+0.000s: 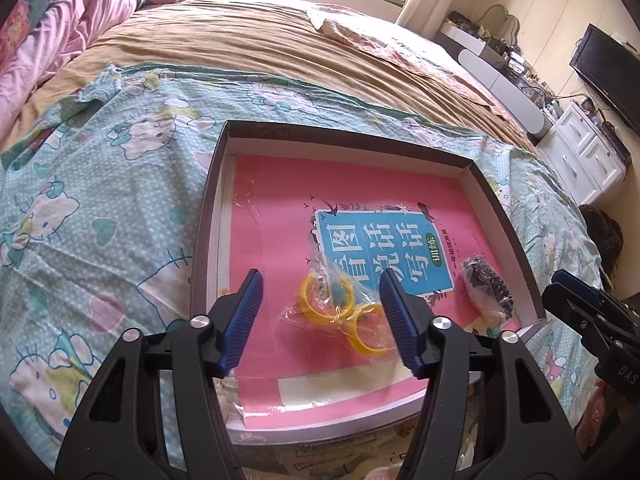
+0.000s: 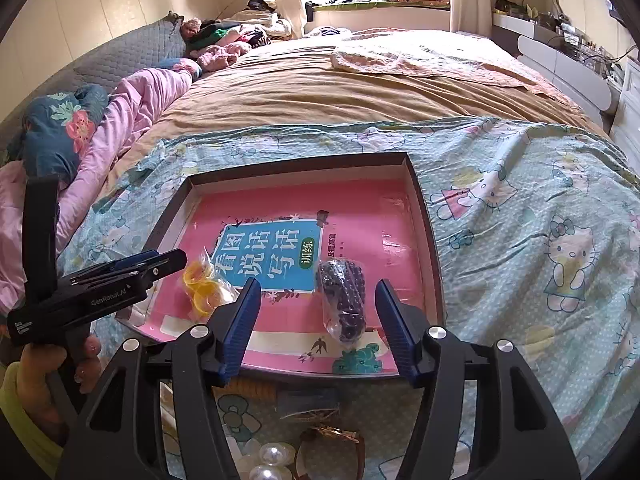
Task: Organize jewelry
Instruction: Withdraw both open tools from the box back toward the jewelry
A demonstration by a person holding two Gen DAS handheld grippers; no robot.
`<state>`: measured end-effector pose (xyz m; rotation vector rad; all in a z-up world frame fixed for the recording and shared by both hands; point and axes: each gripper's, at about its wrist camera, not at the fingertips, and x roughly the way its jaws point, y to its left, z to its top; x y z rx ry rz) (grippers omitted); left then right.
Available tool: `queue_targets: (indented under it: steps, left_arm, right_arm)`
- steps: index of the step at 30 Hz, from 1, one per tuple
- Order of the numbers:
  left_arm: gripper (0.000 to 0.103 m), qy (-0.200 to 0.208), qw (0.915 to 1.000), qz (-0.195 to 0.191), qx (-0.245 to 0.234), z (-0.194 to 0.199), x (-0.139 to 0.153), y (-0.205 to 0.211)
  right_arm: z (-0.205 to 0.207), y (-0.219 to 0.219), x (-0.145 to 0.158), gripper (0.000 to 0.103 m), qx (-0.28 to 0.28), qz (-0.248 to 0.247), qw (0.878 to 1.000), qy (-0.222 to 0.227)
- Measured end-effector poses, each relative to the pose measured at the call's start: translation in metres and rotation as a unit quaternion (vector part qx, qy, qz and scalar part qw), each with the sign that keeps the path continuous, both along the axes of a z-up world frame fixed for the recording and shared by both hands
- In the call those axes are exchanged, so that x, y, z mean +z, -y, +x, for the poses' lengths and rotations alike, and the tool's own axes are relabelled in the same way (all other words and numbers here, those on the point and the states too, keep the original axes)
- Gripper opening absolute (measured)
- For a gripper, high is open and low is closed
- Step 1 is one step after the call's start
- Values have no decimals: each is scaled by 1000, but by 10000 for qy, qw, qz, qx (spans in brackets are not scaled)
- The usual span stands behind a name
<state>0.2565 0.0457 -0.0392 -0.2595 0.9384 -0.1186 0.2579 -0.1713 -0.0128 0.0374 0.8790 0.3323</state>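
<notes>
Jewelry in clear crinkled bags lies in a shallow cardboard tray (image 1: 216,184) on the bed: smooth yellow rings (image 1: 327,300) near its left edge, dark beads (image 2: 345,296) near its right. Left claw (image 1: 320,320) and right claw (image 2: 316,320) hover open and empty above, apparently having set them apart.

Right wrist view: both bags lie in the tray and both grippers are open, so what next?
Probably lower the right gripper toward the pearls lying loose on the bedsheet just short of the tray; the dark bead bag and yellow ring bag already lie inside.
</notes>
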Motion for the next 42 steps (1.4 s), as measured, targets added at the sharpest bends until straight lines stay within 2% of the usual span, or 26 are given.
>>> queue_targets:
  steps: [3,5,10,12,13,27,35,42]
  left_arm:
    - [67,59,10000,0,17,-3,7,1]
    - [79,125,9999,-17,32,-6,14,0]
    - [93,273,9996,-40,29,-15,32,1]
    - [93,319,9995,-61,12,-18,38,1]
    - [93,351,9994,-61,17,-20,42,0]
    - [93,690,9969,-225,287,-55,80,-23]
    - [93,979,9940,-226,421,-90,102,-33]
    - [93,1080,9918,-282,623,-127,106,-44]
  right_arm:
    - [-4,2,6,66,-24,35,10000,64]
    - [-6,4,11,69,-39,61,9999,116]
    - [-12,7,20,71,-43,114,9997,199]
    - [-15,9,24,80,-64,125,9995,268]
    - [-17,11,27,81,-82,126,9994,309]
    - [-43,27,53,81,-81,280,9978,587]
    - [-67,34,71,81,9,376,9962,783]
    - [-89,41,81,81,104,391,9951,898]
